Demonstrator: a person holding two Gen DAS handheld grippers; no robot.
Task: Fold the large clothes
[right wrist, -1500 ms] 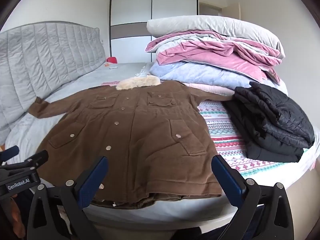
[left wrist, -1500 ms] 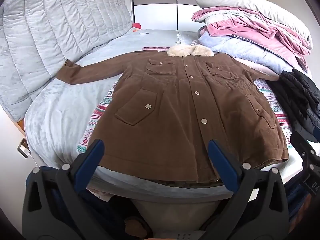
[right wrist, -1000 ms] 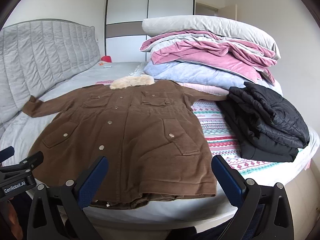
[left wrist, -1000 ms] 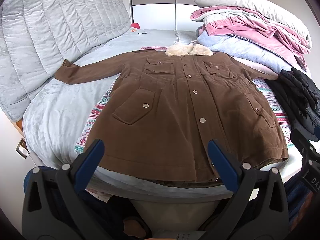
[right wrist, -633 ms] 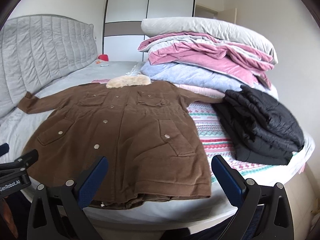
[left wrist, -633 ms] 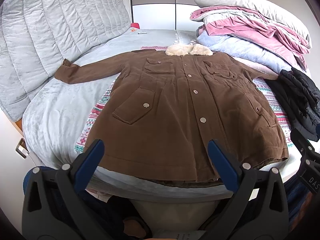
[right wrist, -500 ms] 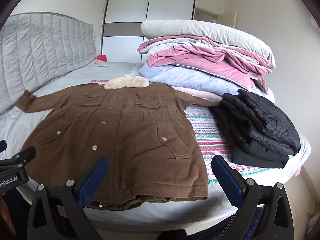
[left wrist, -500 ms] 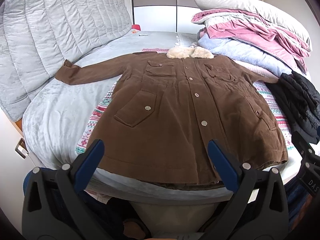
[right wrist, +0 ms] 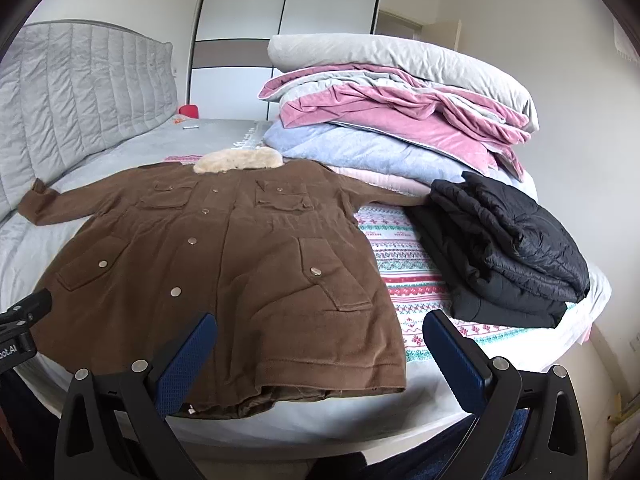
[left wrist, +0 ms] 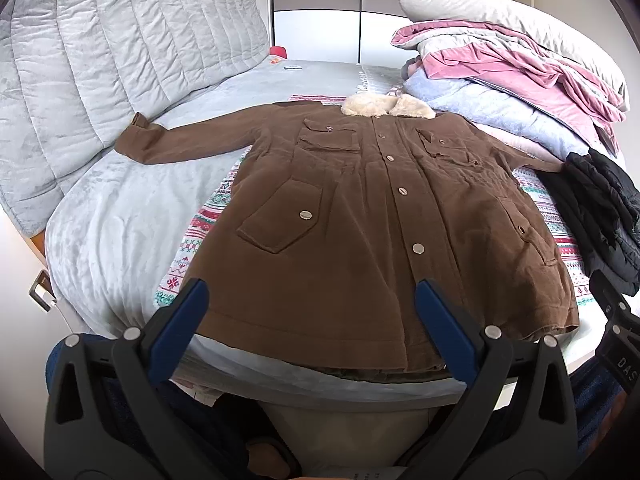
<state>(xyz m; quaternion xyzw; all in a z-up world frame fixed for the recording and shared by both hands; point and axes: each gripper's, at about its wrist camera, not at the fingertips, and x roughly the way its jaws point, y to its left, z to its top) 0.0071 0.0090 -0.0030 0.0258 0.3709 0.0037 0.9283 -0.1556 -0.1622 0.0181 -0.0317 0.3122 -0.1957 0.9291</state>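
A long brown coat (left wrist: 360, 220) (right wrist: 224, 256) with a cream fur collar (left wrist: 386, 105) (right wrist: 238, 160) lies flat and buttoned on the bed, hem toward me, left sleeve stretched out to the side. Its right sleeve runs under a folded black jacket (left wrist: 600, 208) (right wrist: 504, 240). My left gripper (left wrist: 310, 296) hovers open in front of the hem with nothing between its blue fingers. My right gripper (right wrist: 320, 328) is open too, near the hem's right corner, holding nothing.
A tall pile of pink, blue and grey quilts with a pillow (right wrist: 400, 104) (left wrist: 512, 60) fills the bed's right rear. A patterned blanket (right wrist: 404, 268) lies under the coat. The padded grey headboard (left wrist: 100, 60) stands left. A wardrobe (right wrist: 280, 32) is behind.
The right gripper has swung rightward, so the coat sits further left in its view. The left gripper has dipped slightly. The coat has not moved.
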